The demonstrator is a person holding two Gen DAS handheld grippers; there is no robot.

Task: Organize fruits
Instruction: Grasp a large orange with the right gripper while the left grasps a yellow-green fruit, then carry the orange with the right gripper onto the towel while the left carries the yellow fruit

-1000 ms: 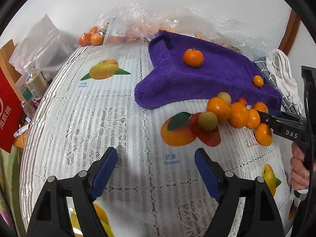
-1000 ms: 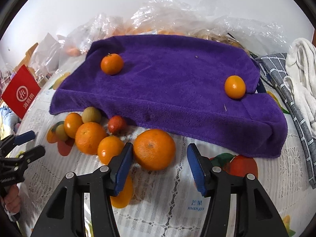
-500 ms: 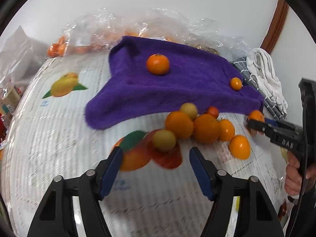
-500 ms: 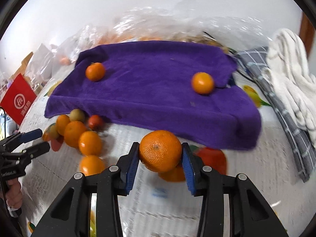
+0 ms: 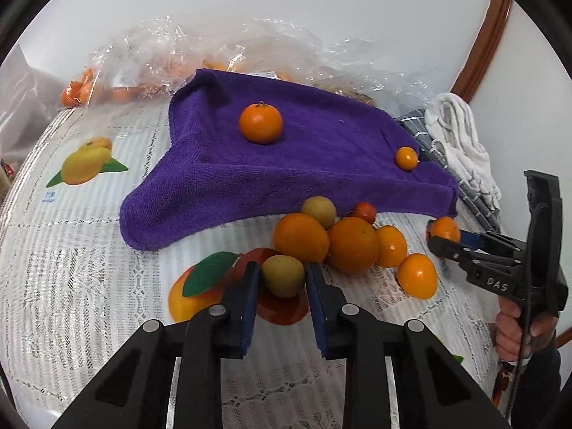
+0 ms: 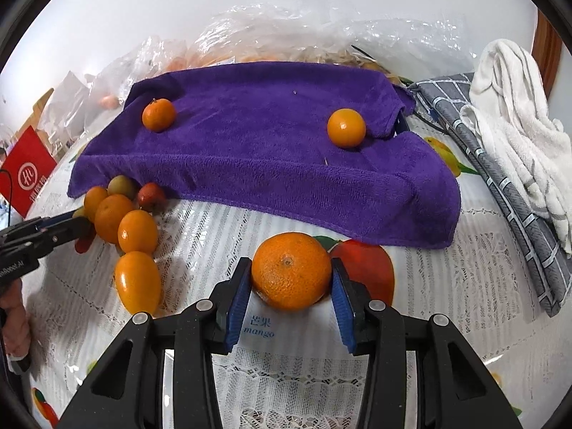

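Note:
A purple towel (image 5: 304, 157) (image 6: 271, 143) lies on the table with a tangerine (image 5: 260, 122) (image 6: 158, 114) and a small orange (image 5: 406, 158) (image 6: 346, 127) on it. A pile of oranges (image 5: 352, 245) (image 6: 137, 230) and small fruits sits in front of the towel. My left gripper (image 5: 280, 279) is shut on a yellow-green fruit (image 5: 283, 276) at the near side of the pile. My right gripper (image 6: 290, 275) is shut on a large orange (image 6: 291, 271) and holds it just above the tablecloth, right of the pile; it also shows in the left wrist view (image 5: 443, 232).
Clear plastic bags of fruit (image 5: 150, 60) (image 6: 321, 25) lie behind the towel. A grey checked cloth (image 6: 500, 178) and a white towel (image 6: 518, 118) lie at the right. A red box (image 6: 26, 169) stands at the left edge.
My left gripper moved forward to the pile and closed on the yellow-green fruit. My right gripper closed on the large orange, lifted it and carried it right, away from the pile.

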